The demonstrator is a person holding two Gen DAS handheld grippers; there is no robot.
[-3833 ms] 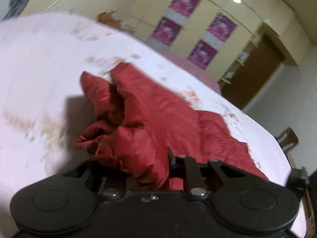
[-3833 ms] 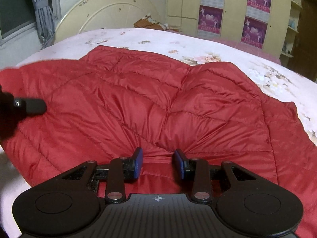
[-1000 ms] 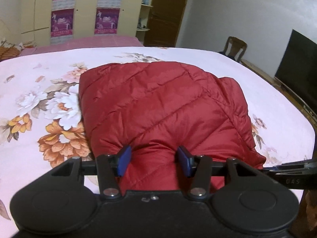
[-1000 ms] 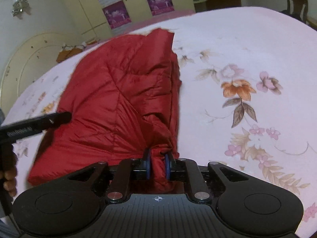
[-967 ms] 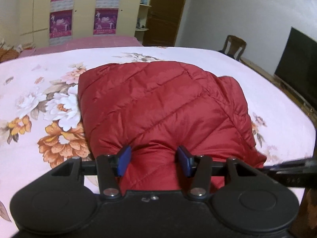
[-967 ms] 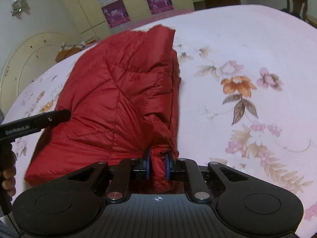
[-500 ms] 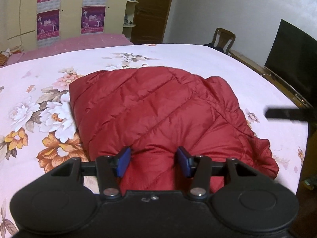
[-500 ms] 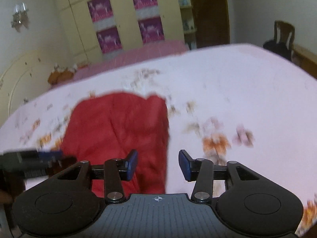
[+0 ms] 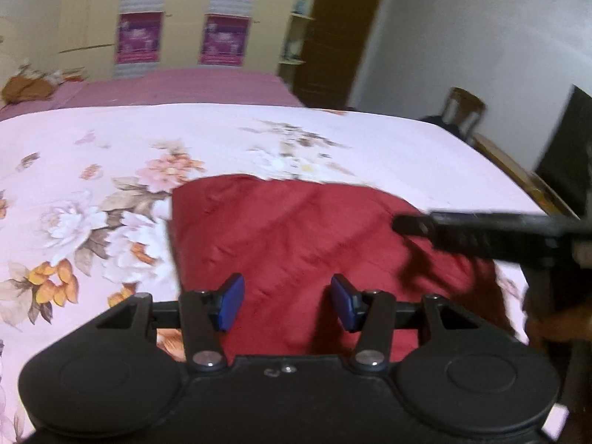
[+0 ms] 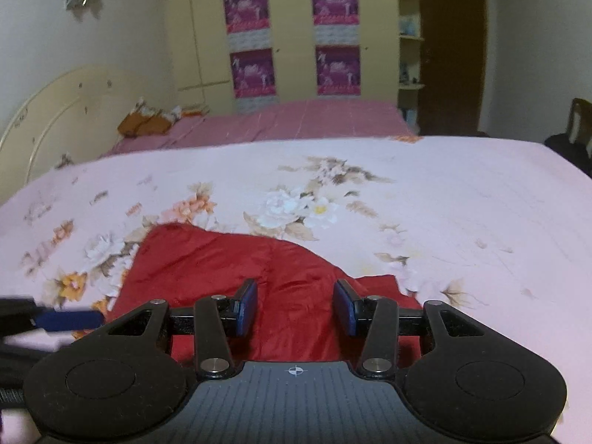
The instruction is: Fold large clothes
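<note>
The red quilted jacket lies folded in a compact bundle on the pink floral bedsheet. My left gripper hovers over its near edge, open, with nothing pinched between the blue pads. In the right wrist view the jacket sits low and left of centre, and my right gripper hangs above its near right corner, open and empty. The right gripper's black finger reaches in from the right over the jacket. A blue pad of the left gripper shows blurred at the left edge.
The floral sheet spreads wide beyond the jacket. Behind it are a second bed with a pink cover, a cream headboard, a wardrobe with purple posters, a brown door, a chair and a dark screen.
My right gripper let go of the jacket's corner, opened, and swung back and up. The left gripper also drew back a little. The jacket stays folded on the bed.
</note>
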